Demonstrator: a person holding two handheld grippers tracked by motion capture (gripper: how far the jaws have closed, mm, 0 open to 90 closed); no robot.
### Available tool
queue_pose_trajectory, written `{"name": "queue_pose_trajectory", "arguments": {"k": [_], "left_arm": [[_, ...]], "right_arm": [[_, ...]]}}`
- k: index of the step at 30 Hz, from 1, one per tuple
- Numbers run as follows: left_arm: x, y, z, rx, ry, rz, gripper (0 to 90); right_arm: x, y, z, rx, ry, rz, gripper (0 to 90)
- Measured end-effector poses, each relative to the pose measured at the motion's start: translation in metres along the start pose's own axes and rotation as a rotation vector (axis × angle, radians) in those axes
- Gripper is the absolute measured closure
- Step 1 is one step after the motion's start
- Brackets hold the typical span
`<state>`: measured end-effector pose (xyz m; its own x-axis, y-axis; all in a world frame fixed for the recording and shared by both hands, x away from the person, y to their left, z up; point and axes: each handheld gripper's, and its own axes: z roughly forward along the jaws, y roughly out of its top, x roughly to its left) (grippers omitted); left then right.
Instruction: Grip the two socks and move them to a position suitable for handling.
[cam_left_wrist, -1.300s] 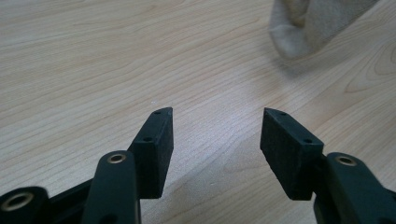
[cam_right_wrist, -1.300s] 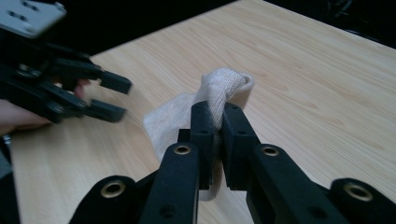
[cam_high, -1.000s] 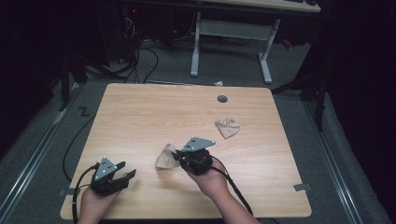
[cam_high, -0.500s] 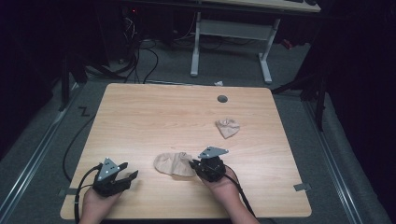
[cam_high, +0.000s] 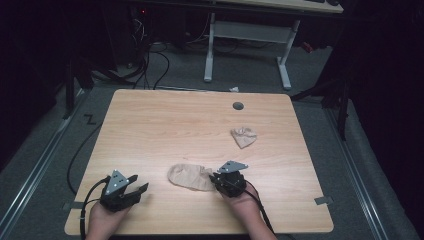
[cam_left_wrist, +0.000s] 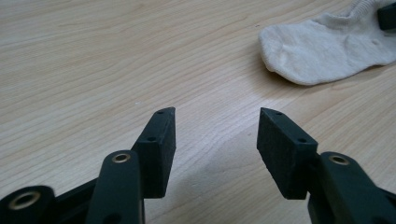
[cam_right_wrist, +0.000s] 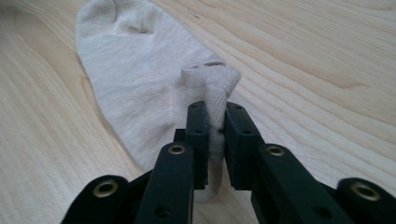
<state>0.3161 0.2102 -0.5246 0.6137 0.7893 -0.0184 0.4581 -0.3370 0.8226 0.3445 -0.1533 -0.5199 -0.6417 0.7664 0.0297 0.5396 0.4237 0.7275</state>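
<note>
The right tool (cam_right_wrist: 215, 122) has its jaws clamped on a bunched fold at one end of a beige sock (cam_right_wrist: 140, 84), which lies flat on the wooden bench (cam_high: 165, 130) and stretches away ahead of that tool (toward the left tool in the high view). The left tool (cam_left_wrist: 215, 135) rests low over bare wood with its jaws spread wide, holding nothing, the sock ahead and to its right. A second, crumpled sock (cam_high: 243, 136) lies farther back, beyond the right tool.

Both grippers were black, the left gripper (cam_high: 134, 190) and right gripper (cam_high: 216, 178) each topped by a grey triangular plate. Brass rivets dotted the jaws. Black cables trailed toward the frame's bottom.
</note>
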Motion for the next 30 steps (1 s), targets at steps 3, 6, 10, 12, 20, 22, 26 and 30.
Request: {"name": "queue_pose_trajectory", "arguments": {"k": [3,6,10,12,20,22,26,30], "left_arm": [[-0.006,0.002,0.003,0.005,-0.006,0.0,47.4],[-0.014,0.007,0.008,0.024,-0.012,0.012,47.3],[-0.026,0.022,0.02,0.05,-0.045,0.043,47.9],[-0.031,0.032,0.029,0.055,-0.068,0.047,48.8],[-0.039,0.069,0.084,0.108,-0.115,0.042,64.2],[-0.037,0.067,0.091,0.134,-0.104,0.046,73.0],[-0.038,0.058,0.088,0.158,-0.094,0.062,80.0],[-0.043,0.048,0.074,0.159,-0.089,0.078,80.6]], "right_arm": [[-0.001,-0.004,-0.002,-0.019,-0.026,-0.003,73.6],[-0.002,-0.006,-0.006,-0.045,-0.052,-0.003,67.4],[-0.006,-0.011,-0.013,-0.074,-0.048,0.014,65.5],[-0.008,-0.011,-0.016,-0.087,-0.045,0.016,66.1],[-0.009,-0.009,-0.012,-0.071,0.01,0.018,90.0],[-0.01,-0.009,-0.009,-0.06,0.009,0.019,90.0],[-0.009,-0.011,-0.005,-0.021,-0.001,0.012,90.0],[-0.009,-0.013,-0.001,0.003,0.001,0.003,90.0]]}}
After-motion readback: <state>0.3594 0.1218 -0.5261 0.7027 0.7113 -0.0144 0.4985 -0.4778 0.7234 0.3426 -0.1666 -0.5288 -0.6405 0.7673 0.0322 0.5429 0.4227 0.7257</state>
